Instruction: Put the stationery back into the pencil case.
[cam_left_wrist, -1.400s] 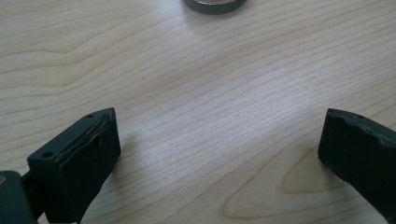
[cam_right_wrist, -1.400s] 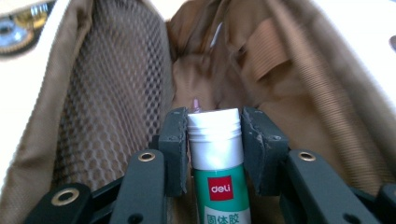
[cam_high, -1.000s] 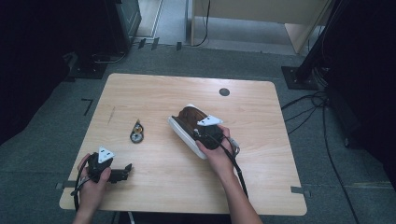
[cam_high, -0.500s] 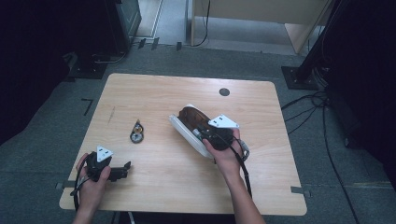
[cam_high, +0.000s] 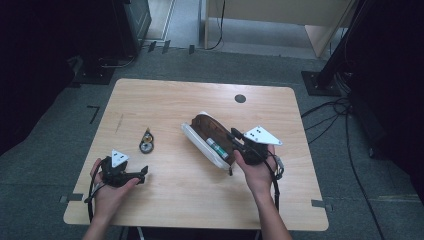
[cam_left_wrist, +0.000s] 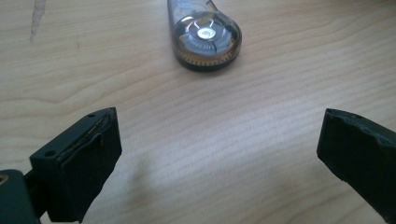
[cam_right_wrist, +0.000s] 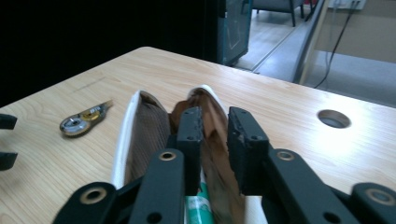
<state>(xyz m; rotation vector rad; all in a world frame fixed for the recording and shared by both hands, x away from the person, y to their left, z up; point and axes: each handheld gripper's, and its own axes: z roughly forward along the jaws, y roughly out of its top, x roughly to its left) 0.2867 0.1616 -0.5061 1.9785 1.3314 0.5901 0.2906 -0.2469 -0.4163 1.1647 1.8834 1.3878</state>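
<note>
An open pouch (cam_high: 191, 134), white outside and brown inside, lies mid-table with a green-and-white pen (cam_high: 216, 148) in it. My right gripper (cam_high: 234, 134) hovers over the pouch's right rim. Its jaws have just been closing and now stand a narrow gap apart. In the right gripper view (cam_right_wrist: 215, 121) only the brown lining (cam_right_wrist: 144, 135) and the pen (cam_right_wrist: 198, 205) show through that gap, with nothing pinched. A clear correction-tape dispenser (cam_high: 146, 140) lies left of the pouch. My left gripper (cam_high: 142, 174) rests near the front left, wide open and empty (cam_left_wrist: 219, 144), facing the dispenser (cam_left_wrist: 205, 39).
The wooden table (cam_high: 165, 100) has a round cable hole (cam_high: 240, 98) at the back right. Dark stands and cables crowd the floor around it. In the right gripper view the left gripper's jaws (cam_right_wrist: 5, 140) poke in at the left edge, near the dispenser (cam_right_wrist: 81, 121).
My right gripper has drawn back out of the pouch toward the right and risen, and its jaws have narrowed. The left gripper has shifted slightly. The pouch and dispenser stay put.
</note>
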